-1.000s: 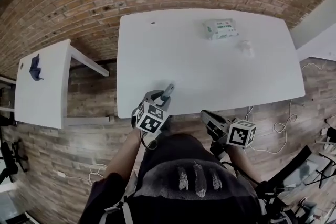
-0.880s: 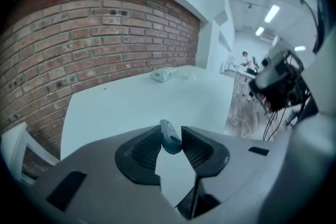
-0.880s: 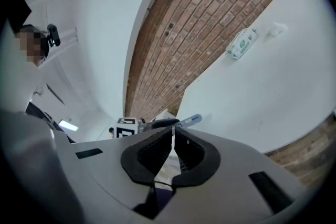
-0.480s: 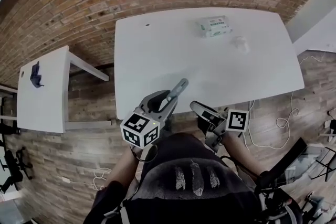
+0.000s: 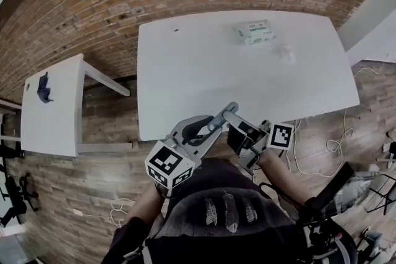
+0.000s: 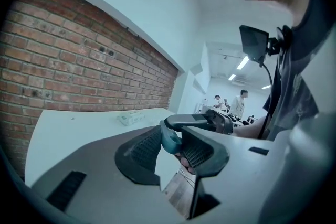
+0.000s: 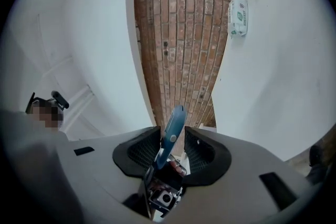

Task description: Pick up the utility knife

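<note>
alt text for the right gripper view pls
The right gripper, whose jaws have just been opening, stands open around a blue utility knife that pokes up between them. Behind, the picture is tipped sideways: a white table with a pack of wipes at the right, a brick wall down the middle.

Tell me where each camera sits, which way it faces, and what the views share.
Head view: on the person's head, looking down on the table; shows arms, left gripper and right gripper.
Left gripper view: on the left gripper, looking level over the table, jaws shut on the knife; torso at right.
Right gripper view: on the right gripper, rolled sideways, facing the brick wall; jaws, just opening, flank the knife; head lower left.
Shared: all show knife, table, wipes pack.
</note>
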`<state>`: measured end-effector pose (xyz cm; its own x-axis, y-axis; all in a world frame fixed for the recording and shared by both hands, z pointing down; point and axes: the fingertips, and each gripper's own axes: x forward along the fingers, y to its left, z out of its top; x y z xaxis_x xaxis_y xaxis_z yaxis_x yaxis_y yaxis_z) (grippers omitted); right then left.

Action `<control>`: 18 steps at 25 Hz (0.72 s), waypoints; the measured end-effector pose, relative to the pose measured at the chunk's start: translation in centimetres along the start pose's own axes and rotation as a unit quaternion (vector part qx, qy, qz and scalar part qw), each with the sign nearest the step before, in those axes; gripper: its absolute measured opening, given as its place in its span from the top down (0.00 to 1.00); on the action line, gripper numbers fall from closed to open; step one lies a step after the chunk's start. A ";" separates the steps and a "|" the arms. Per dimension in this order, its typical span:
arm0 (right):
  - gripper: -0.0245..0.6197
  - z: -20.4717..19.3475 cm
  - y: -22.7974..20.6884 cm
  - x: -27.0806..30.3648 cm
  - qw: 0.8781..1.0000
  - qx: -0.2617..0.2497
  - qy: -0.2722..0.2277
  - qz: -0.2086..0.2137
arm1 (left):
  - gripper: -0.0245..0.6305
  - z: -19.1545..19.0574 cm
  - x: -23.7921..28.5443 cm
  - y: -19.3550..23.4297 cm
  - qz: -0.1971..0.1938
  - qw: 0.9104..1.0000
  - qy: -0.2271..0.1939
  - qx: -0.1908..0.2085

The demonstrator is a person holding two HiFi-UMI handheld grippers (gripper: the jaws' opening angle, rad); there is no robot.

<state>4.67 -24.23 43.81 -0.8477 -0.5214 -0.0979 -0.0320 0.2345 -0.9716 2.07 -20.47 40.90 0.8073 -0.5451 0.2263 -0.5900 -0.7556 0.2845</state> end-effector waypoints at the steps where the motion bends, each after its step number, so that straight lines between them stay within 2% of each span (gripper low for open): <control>1: 0.75 0.0 0.1 0.0 1.000 0.000 -0.001 0.002 | 0.78 0.0 -0.1 -0.1 0.000 1.000 0.000 0.001; 8: 0.84 -0.1 1.4 -0.2 1.000 -0.012 0.003 0.021 | 0.78 -0.8 -0.1 -0.7 -0.016 1.000 0.007 0.008; 12: 0.85 0.3 2.2 -0.3 0.999 -0.026 0.006 0.025 | 0.77 -0.9 0.0 -0.7 -0.028 0.999 0.001 -0.025; 13: 0.85 0.3 2.4 -0.2 0.999 -0.029 0.007 0.026 | 0.77 -0.9 0.0 -0.8 -0.027 0.999 0.006 -0.016; 18: 0.85 -0.1 3.2 -0.2 0.999 -0.037 0.015 0.028 | 0.74 -1.1 0.8 -1.4 0.006 0.995 0.047 0.087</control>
<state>4.68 -23.34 40.75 -0.8650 -0.4807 -0.1440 -0.0226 0.3240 -0.9458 3.55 -19.43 41.69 0.7908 -0.5241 0.3162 -0.5807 -0.8057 0.1169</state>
